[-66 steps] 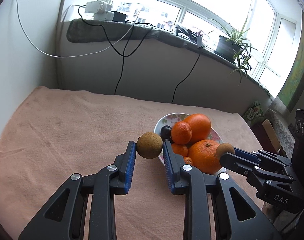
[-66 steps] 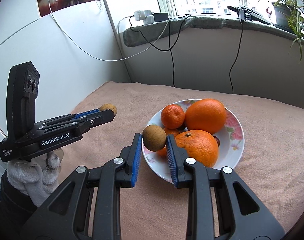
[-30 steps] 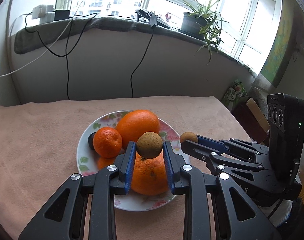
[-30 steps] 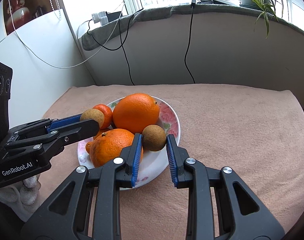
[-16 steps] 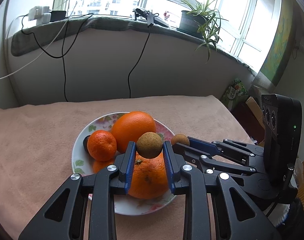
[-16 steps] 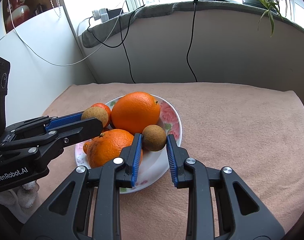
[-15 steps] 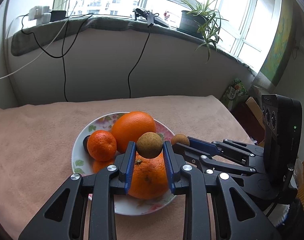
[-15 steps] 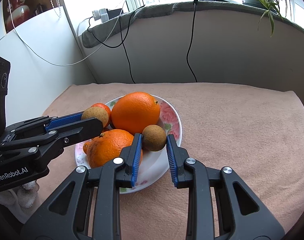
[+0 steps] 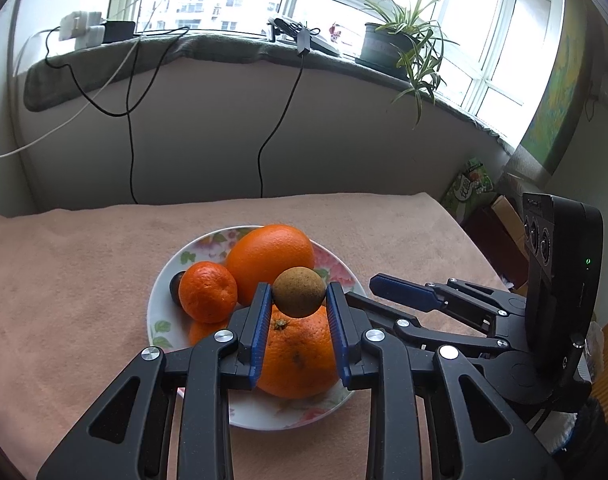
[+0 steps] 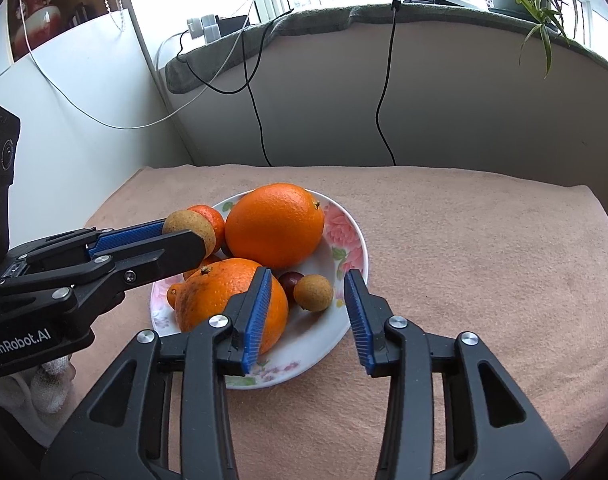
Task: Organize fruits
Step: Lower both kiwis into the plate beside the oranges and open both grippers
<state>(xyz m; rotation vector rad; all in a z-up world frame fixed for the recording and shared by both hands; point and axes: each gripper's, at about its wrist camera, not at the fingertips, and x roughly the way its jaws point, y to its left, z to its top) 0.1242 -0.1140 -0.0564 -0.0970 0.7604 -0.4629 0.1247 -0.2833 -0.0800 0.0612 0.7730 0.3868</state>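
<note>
A floral plate [image 9: 159, 320] [image 10: 354, 248] on the pink cloth holds two large oranges [image 9: 269, 258] [image 10: 273, 224], a tangerine [image 9: 207, 292] and a dark small fruit [image 10: 288, 280]. My left gripper [image 9: 299, 300] is shut on a brown longan [image 9: 299, 292] and holds it above the plate; it also shows in the right wrist view [image 10: 189, 228]. My right gripper [image 10: 307, 304] is open over the plate's near right side. A second longan [image 10: 313, 293] lies on the plate between its jaws, apart from both.
The pink cloth [image 10: 464, 248] covers the table. A grey sill with cables [image 9: 129, 120] and a potted plant [image 9: 400, 46] runs behind. Boxes and a green bag [image 9: 470, 184] stand off the right edge.
My right gripper has opened and its longan now lies on the plate. My left gripper still holds its longan and has shifted a little over the plate.
</note>
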